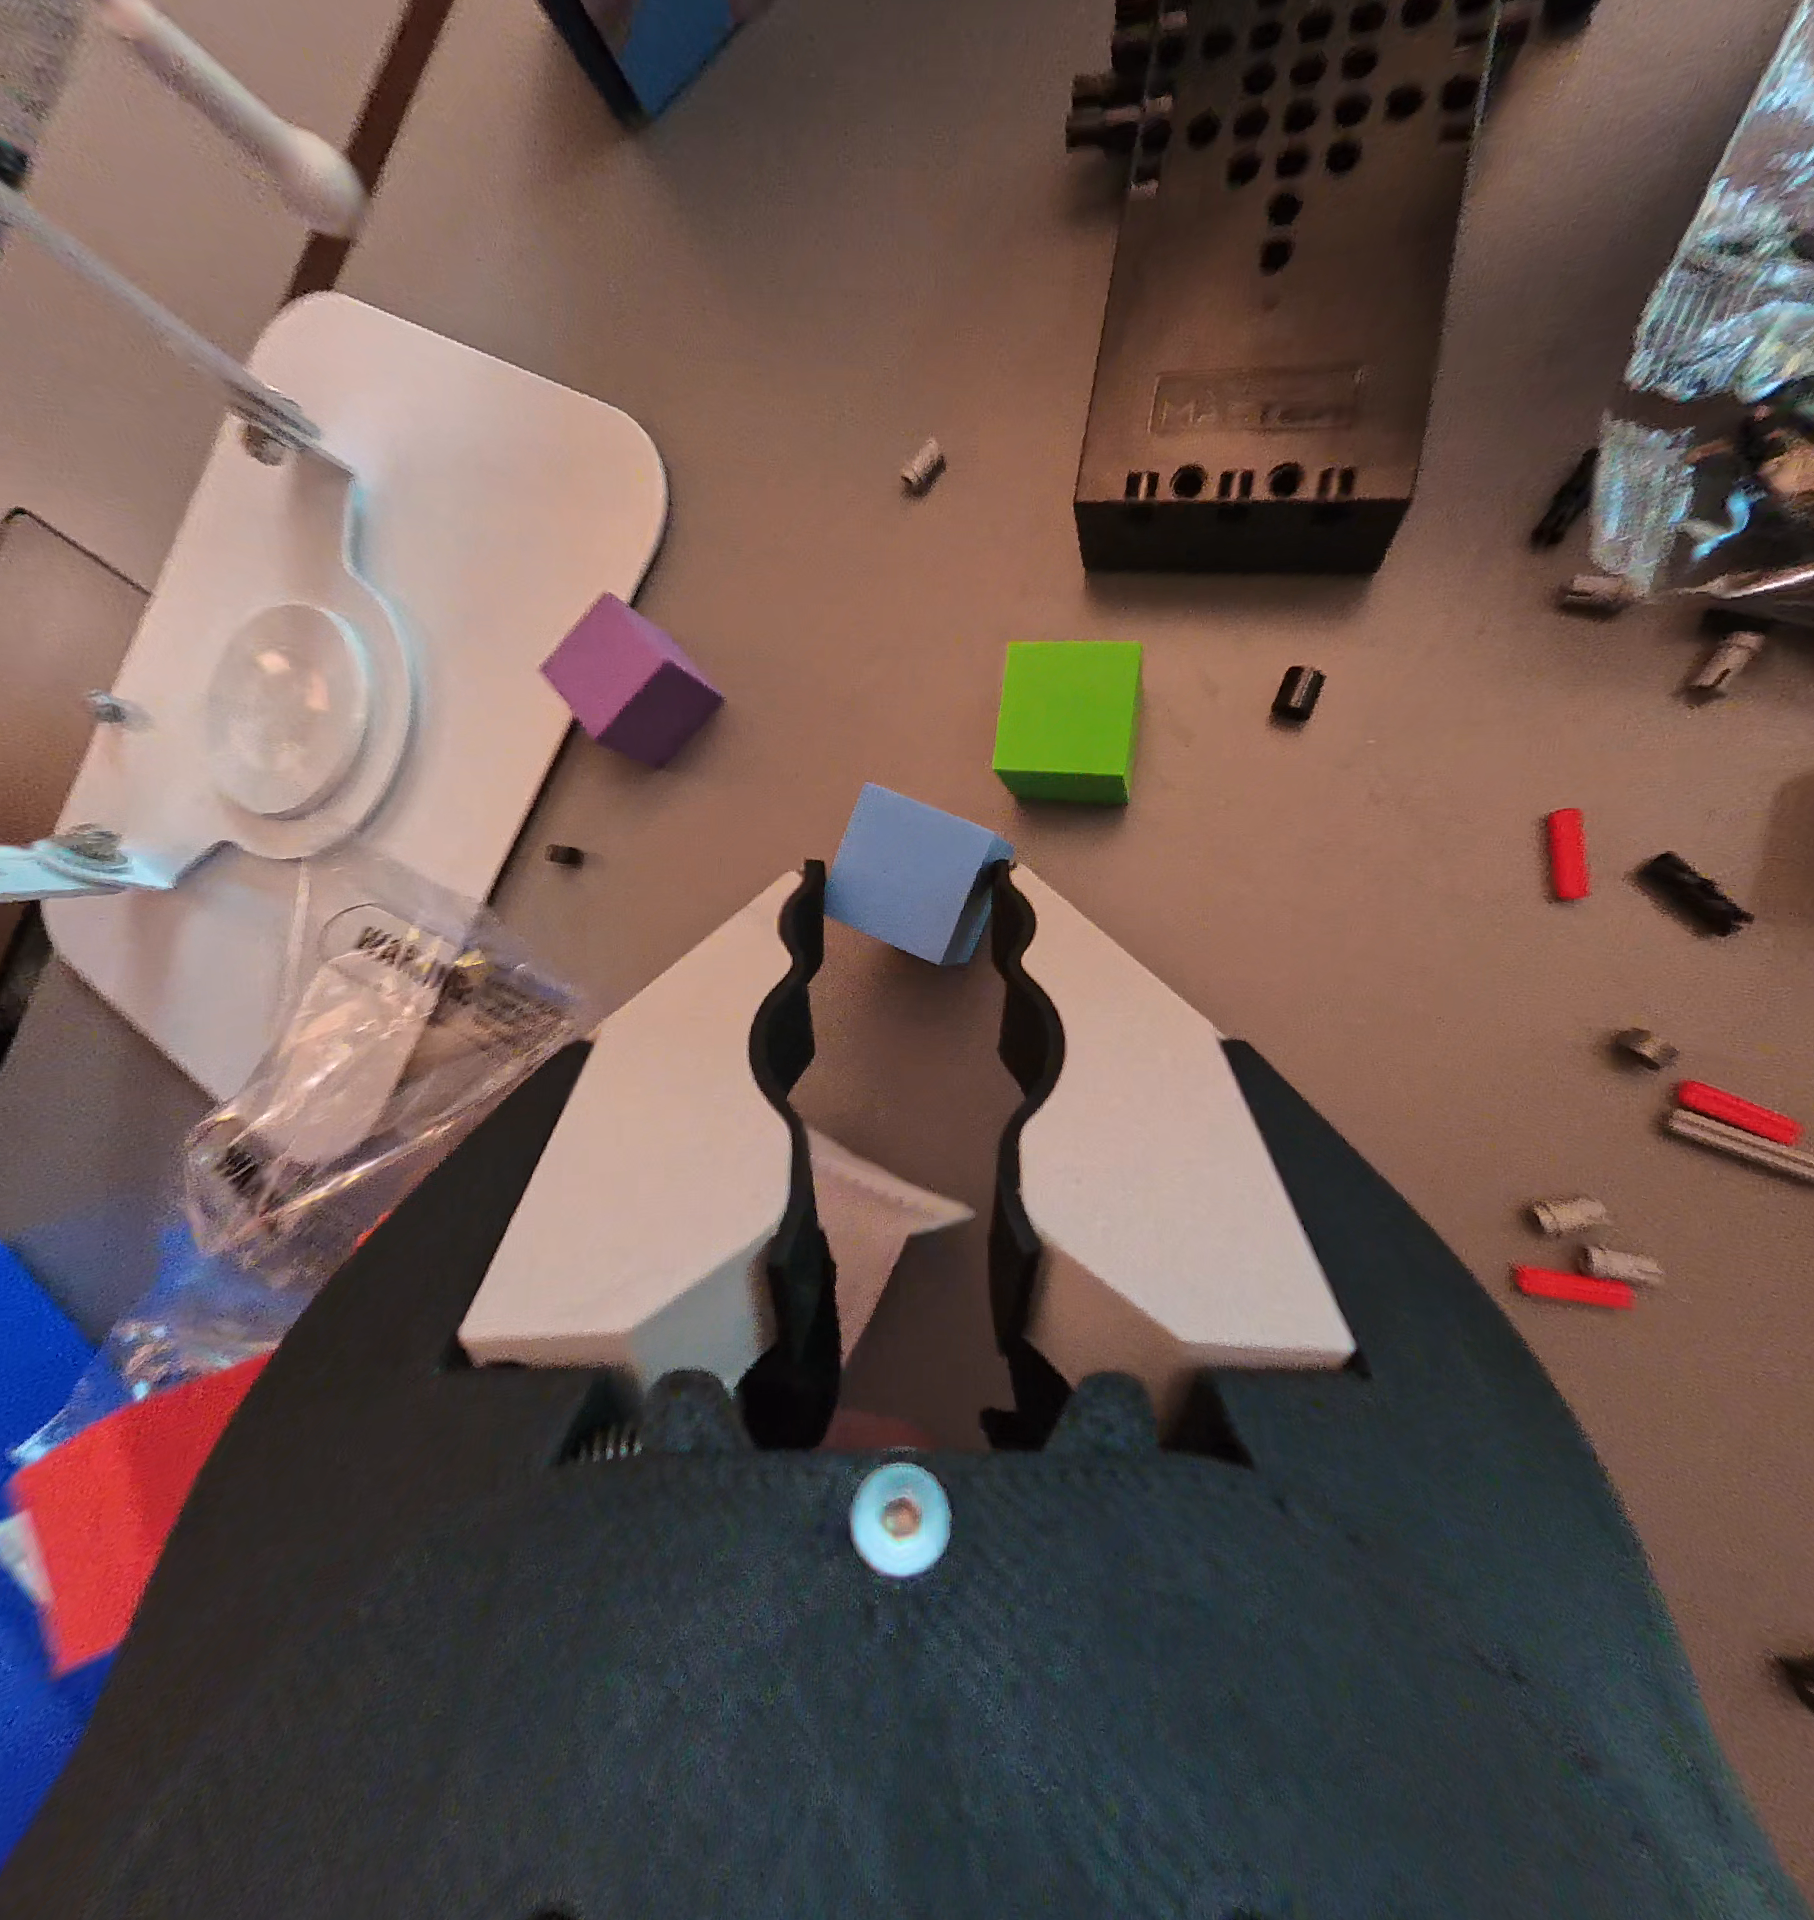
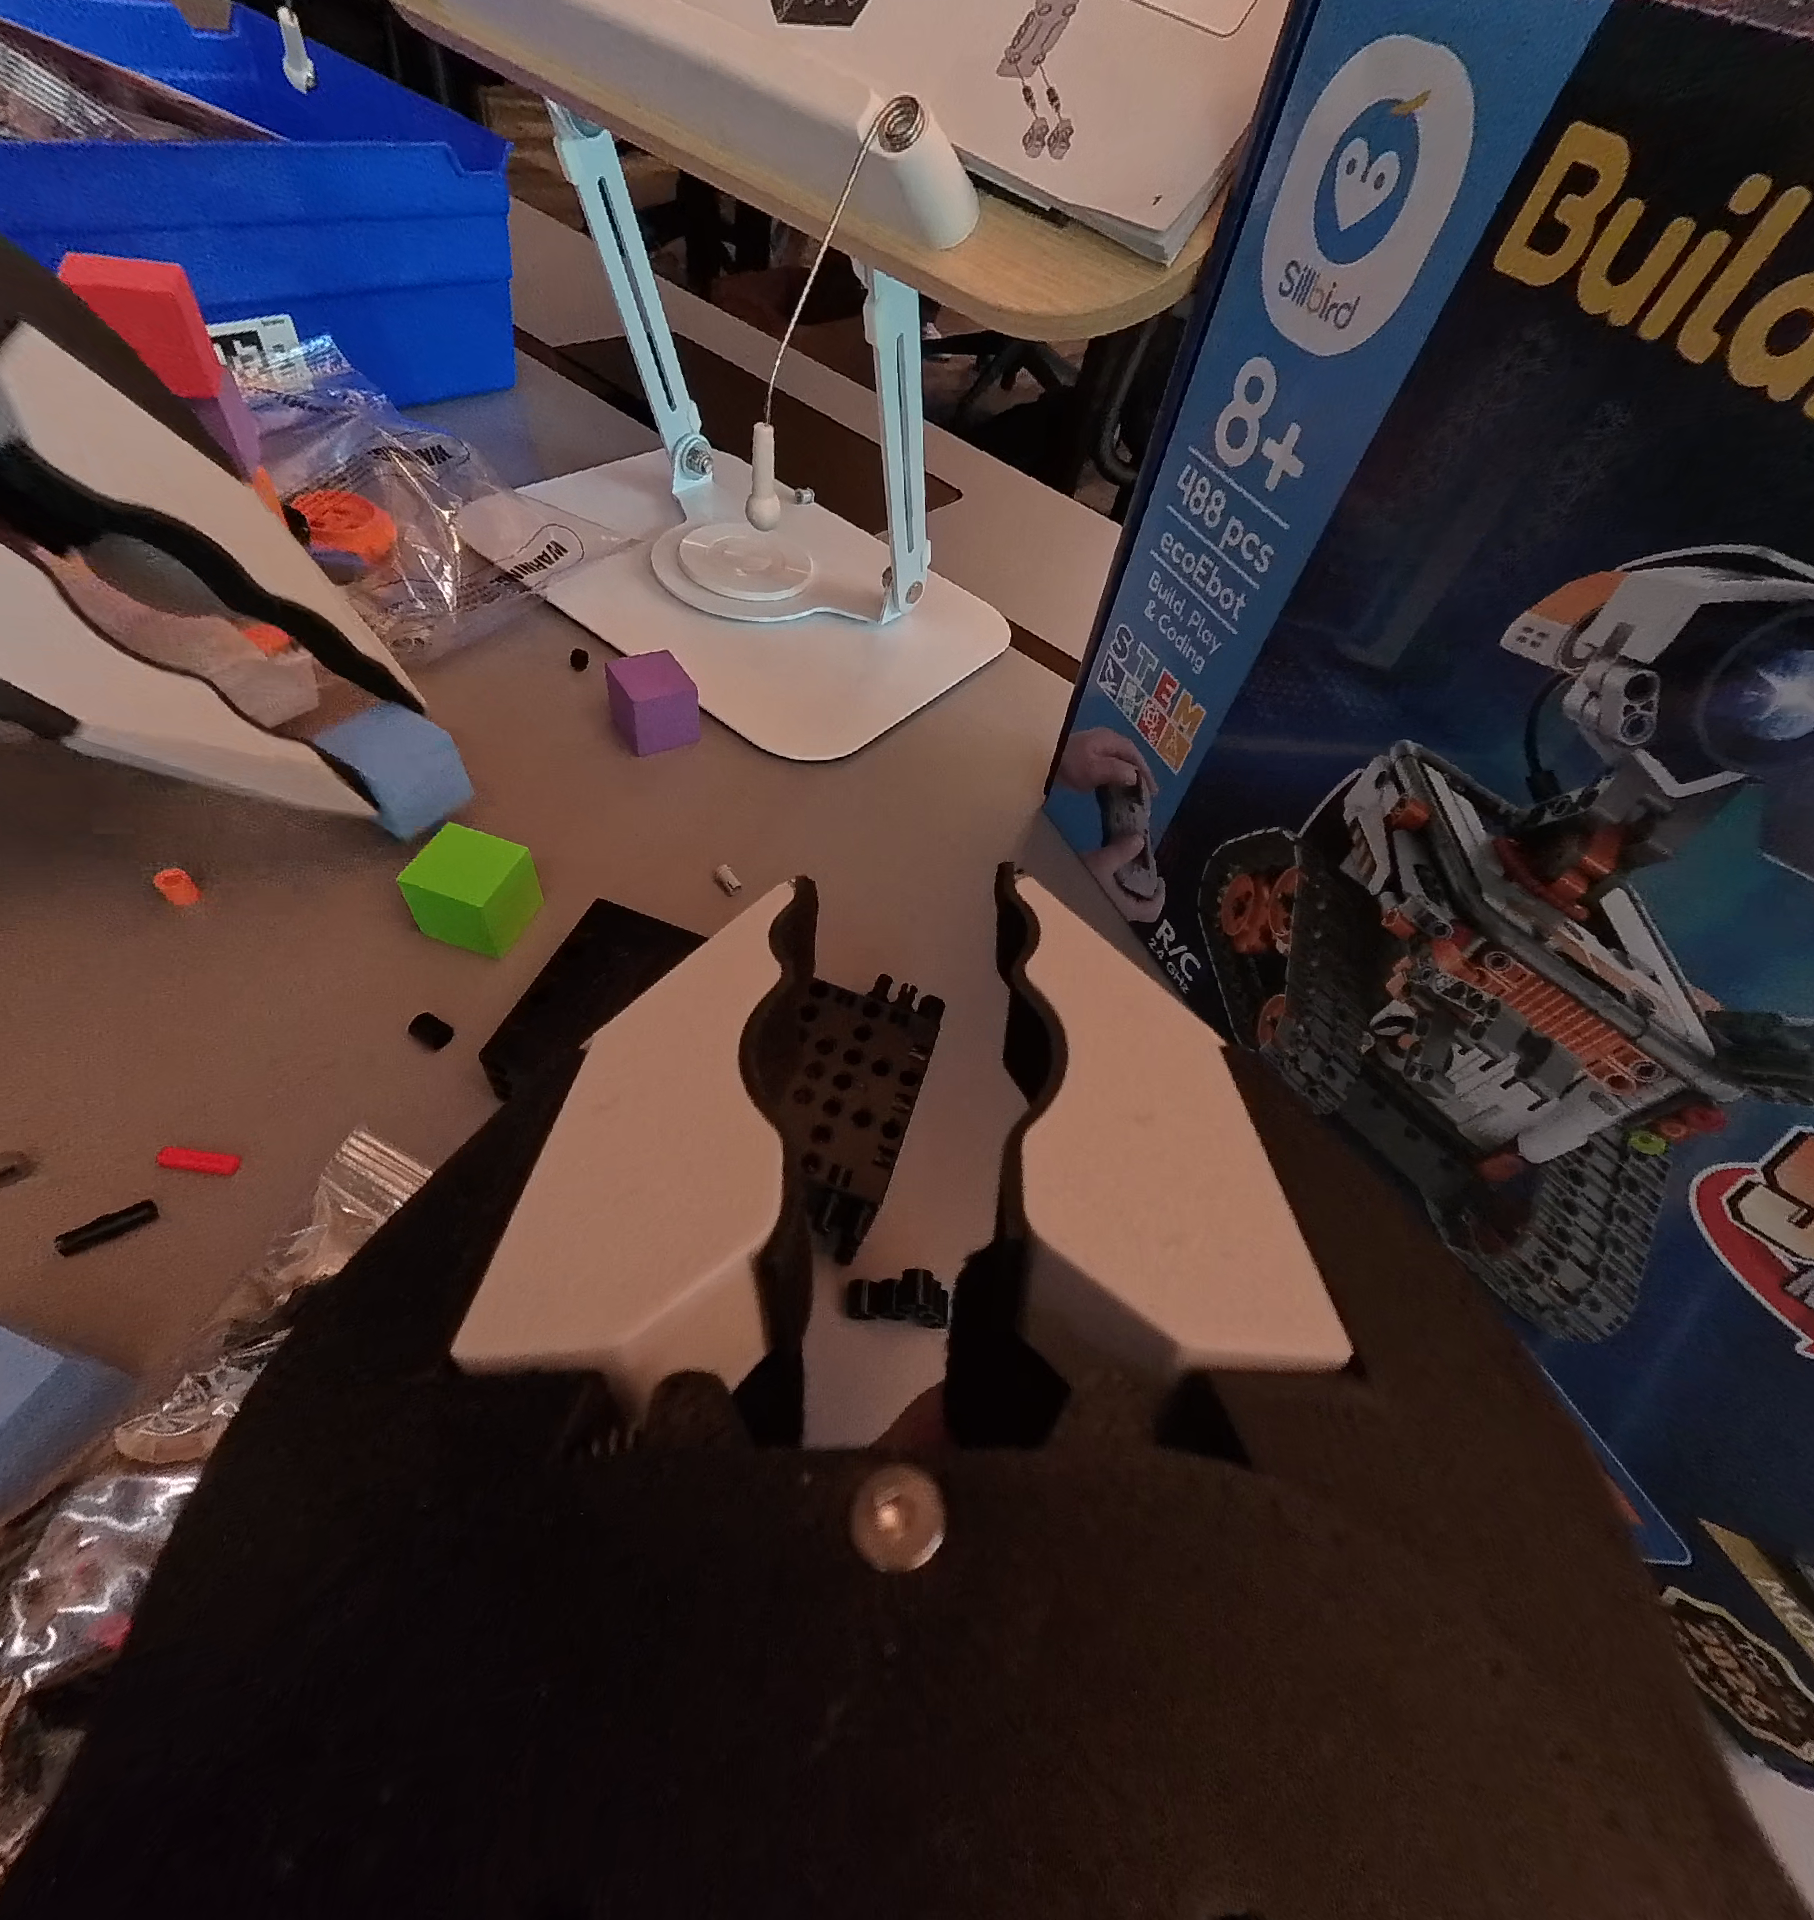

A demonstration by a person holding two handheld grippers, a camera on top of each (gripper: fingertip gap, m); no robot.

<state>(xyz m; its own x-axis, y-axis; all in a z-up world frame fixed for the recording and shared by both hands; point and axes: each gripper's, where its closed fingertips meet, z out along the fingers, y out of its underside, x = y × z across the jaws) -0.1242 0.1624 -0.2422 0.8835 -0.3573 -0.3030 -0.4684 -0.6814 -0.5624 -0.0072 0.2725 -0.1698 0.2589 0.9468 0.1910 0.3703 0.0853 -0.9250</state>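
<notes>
Left hand-held gripper (image 1: 908,883) clamps the light blue cube (image 1: 908,883) near the green cube (image 1: 1067,720); right hand-held gripper (image 2: 903,894) hovers, fingers apart, over the black perforated block (image 2: 856,1081).

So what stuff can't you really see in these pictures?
- Left wrist view: the underside of the pale blue foam cube, hidden between the left gripper jaws.
- Right wrist view: most of the black perforated plastic block, covered by the right gripper.
- Right wrist view: the red foam block, partly behind the other gripper.
- Left wrist view: the crinkled silver foil bag, cut off by the edge.
</notes>
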